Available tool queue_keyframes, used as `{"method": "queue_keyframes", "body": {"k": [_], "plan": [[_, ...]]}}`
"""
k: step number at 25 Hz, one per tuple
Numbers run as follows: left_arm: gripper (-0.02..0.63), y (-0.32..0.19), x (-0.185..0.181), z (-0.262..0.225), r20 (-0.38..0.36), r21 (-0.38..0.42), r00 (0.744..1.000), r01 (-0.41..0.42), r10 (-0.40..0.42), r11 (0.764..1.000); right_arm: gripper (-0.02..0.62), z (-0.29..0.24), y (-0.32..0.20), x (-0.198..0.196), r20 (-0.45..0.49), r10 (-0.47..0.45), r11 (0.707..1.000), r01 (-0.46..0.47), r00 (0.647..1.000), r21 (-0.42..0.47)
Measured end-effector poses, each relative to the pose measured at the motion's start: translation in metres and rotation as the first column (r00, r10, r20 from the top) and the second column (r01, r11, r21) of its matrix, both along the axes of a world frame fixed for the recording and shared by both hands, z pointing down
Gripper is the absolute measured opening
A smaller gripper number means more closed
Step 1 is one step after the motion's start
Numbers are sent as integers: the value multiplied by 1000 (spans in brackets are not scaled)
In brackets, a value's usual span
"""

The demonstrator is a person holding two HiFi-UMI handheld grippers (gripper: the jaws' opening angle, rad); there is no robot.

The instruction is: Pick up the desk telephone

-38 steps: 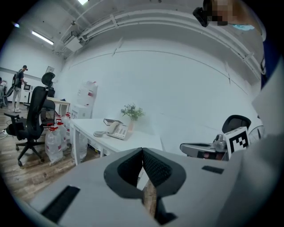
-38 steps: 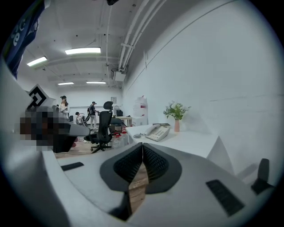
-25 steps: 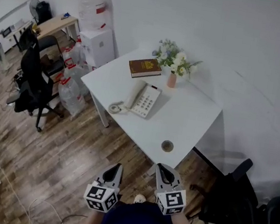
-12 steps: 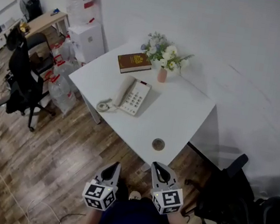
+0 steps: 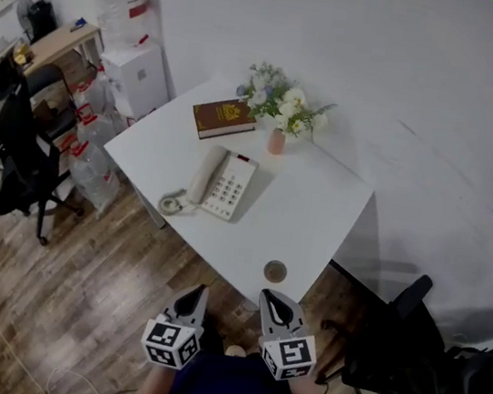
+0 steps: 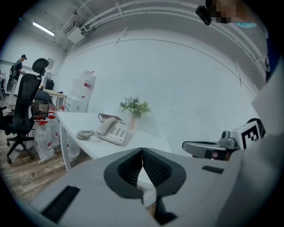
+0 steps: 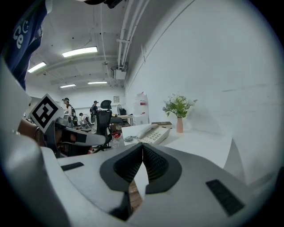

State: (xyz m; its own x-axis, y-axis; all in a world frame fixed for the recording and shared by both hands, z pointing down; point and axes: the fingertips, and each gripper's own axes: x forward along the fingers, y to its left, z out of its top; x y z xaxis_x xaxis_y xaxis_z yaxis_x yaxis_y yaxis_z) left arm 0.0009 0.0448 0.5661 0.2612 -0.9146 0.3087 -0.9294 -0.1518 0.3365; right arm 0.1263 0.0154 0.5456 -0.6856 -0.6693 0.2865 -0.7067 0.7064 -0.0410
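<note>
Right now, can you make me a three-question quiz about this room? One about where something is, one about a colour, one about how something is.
1. Where is the brown hardcover book?
A. on the white rectangular table, beyond the white plastic desk telephone
B. on top of the telephone
C. between a gripper's jaws

2. What colour is the small slim vase holding the white flowers?
A. green
B. pink
C. black

3. How are the left hand-held gripper and the right hand-held gripper?
A. both shut and empty
B. both wide open
C. shut on the telephone

Answers:
1 A: the head view shows it lying past the telephone.
2 B: it looks pink under the flowers.
3 A: in each gripper view the jaws meet, with nothing between them.
</note>
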Motion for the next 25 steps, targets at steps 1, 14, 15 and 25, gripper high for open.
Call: {"method": "queue_keyframes", "body": {"k": [1, 14, 15, 25], "plan": [[17, -7, -5, 0, -3, 1, 1000, -6, 6, 1000, 23, -1, -6, -5, -2, 4, 1000, -4, 1000, 2], [17, -109, -78, -9, -3, 24, 988, -155, 155, 988, 23, -4, -85, -60, -9, 164, 986, -164, 986, -18], [17, -116, -86, -10, 1, 27, 987, -161, 161, 987, 23, -5, -91, -65, -3, 177, 984, -177, 984, -18], [17, -161, -142, -14, 25, 37, 975, -220, 219, 975, 23, -8, -133, -109, 38, 273, 962, -272, 961, -15]]}}
